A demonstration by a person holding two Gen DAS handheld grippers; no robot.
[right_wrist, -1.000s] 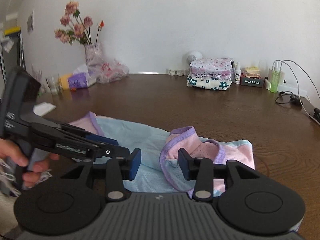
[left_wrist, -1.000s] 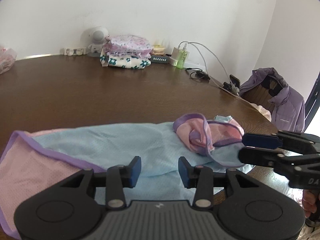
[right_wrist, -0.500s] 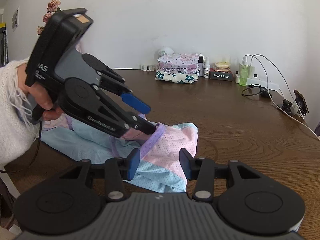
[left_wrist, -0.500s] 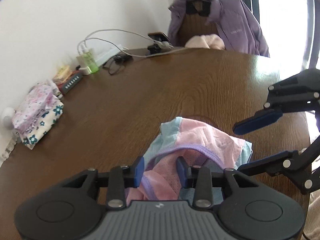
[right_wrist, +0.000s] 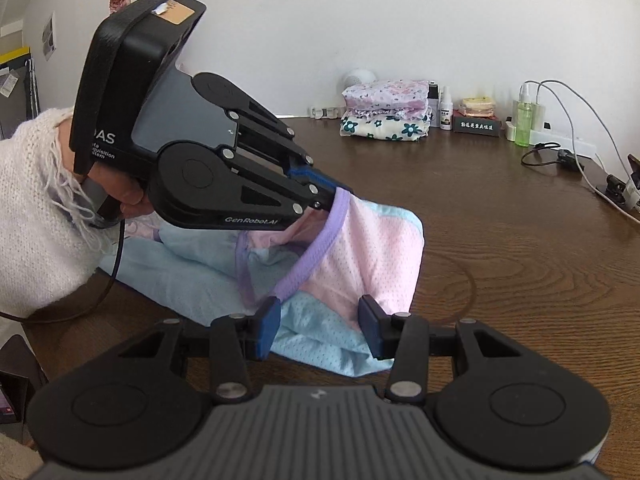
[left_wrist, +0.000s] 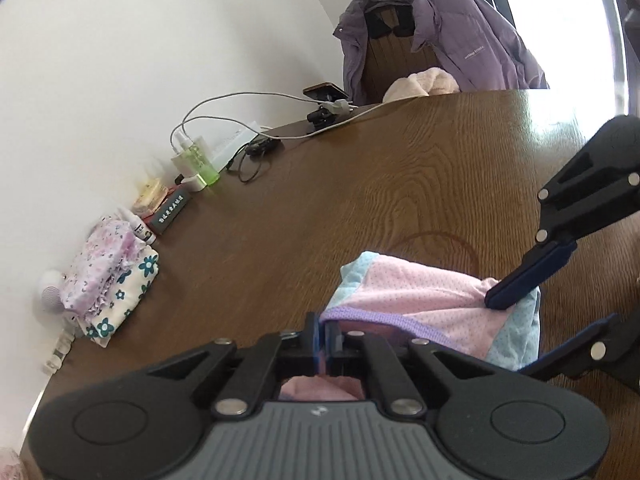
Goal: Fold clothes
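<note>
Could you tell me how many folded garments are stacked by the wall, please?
2: a lilac floral one on top and a white one with teal flowers beneath it, at the table's far edge. More may be hidden between them.

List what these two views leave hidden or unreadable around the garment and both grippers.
- Left wrist view: the left gripper is shut on the garment; its own body hides the cloth beneath it.
- Left wrist view: the right gripper runs off the right edge; the hand holding it is unseen.
- Right wrist view: the left gripper's body hides the garment's far left part.
- Both views: lettering on the black box is too small to read.
</note>
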